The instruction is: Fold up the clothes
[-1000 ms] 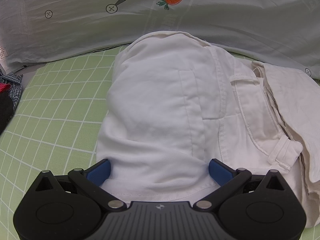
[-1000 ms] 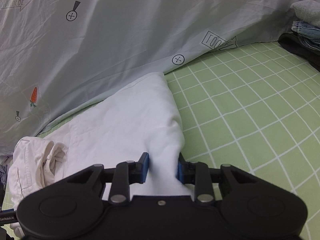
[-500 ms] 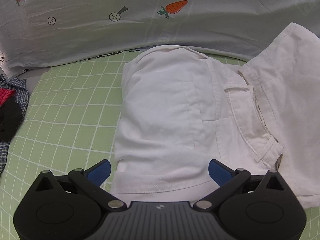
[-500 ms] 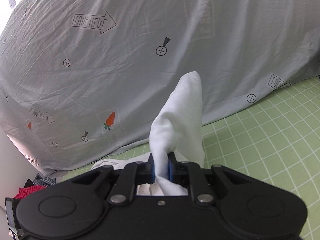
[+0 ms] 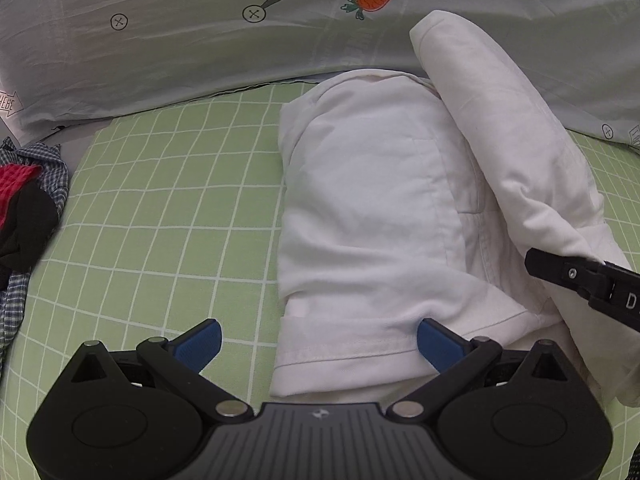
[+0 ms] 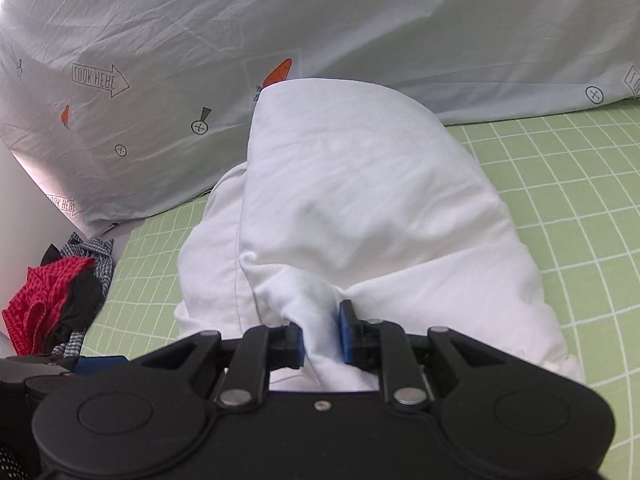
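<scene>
White cotton trousers are what I'm working on — they lie half folded on the green checked sheet, just in front of the pale duvet with carrot prints that piles up behind. I've got one leg pinched in the right gripper; a bunched fold of fabric sits between its blue pads, and the jaws are easing open a little, though the cloth is pressed between them from what I see. That leg hangs draped over the rest of the pile, on its right side in the left wrist view. My left gripper hovers at the near hem with its jaws wide apart, holding nothing — the hem lies between the pads. Off to the left edge sits a heap of other clothes, red, black and checked.
</scene>
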`<state>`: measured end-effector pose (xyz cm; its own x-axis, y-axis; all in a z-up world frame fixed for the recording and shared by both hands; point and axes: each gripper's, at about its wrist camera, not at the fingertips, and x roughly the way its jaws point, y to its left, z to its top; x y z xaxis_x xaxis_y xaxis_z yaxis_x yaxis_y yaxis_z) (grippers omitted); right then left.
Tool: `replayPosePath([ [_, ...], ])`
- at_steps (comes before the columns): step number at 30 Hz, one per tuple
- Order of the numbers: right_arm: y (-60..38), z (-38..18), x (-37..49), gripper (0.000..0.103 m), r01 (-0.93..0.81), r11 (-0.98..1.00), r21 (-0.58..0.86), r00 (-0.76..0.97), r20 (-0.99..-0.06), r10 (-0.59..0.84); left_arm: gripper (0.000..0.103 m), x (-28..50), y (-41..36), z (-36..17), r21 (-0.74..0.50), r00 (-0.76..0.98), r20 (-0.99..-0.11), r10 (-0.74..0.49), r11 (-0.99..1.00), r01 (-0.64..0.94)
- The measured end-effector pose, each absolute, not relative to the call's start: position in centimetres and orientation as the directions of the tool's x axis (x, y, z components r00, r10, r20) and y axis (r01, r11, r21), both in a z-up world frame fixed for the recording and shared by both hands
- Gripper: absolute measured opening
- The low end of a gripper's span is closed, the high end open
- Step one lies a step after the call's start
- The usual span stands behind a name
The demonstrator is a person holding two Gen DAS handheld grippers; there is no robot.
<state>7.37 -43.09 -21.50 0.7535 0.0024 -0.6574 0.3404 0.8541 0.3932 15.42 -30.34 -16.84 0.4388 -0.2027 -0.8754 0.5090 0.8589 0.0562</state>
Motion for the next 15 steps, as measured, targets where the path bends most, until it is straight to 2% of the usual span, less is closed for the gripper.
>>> replayPosePath([
  [5, -43.7, -20.6, 7.2, 0.019, 0.336, 0.851, 0.404, 0.758, -0.652, 0.01, 0.102, 14.8, -31.1, -16.9, 0.059, 0.437, -0.877, -0.199, 0.858, 0.509],
  [8, -43.9, -20.2, 6.8, 0.024, 0.331, 0.849, 0.411, 0.769, -0.64, 0.01, 0.102, 14.5, -31.4, -16.8, 0.062, 0.442, -0.874, -0.2, 0.858, 0.51],
  [9, -43.9, -20.1, 6.7, 0.031, 0.327, 0.845, 0.422, 0.772, -0.635, 0.018, 0.102, 14.4, -31.6, -16.7, 0.064, 0.444, -0.874, -0.198, 0.858, 0.509],
  [10, -43.9, -20.1, 6.7, 0.05, 0.32, 0.84, 0.438, 0.777, -0.628, 0.032, 0.102, 14.3, -31.7, -16.6, 0.067, 0.447, -0.873, -0.197, 0.858, 0.509],
  [11, -43.9, -19.9, 6.6, 0.063, 0.314, 0.835, 0.453, 0.783, -0.62, 0.042, 0.102, 14.2, -31.8, -16.5, 0.07, 0.449, -0.872, -0.196, 0.858, 0.509],
  [12, -43.8, -19.7, 6.4, 0.085, 0.312, 0.832, 0.459, 0.791, -0.611, 0.04, 0.102, 14.0, -31.9, -16.4, 0.072, 0.453, -0.87, -0.197, 0.857, 0.51],
  [15, -43.4, -18.7, 5.8, 0.085, 0.295, 0.849, 0.439, 0.806, -0.591, 0.025, 0.102, 13.7, -32.0, -16.1, 0.078, 0.463, -0.865, -0.195, 0.859, 0.507],
])
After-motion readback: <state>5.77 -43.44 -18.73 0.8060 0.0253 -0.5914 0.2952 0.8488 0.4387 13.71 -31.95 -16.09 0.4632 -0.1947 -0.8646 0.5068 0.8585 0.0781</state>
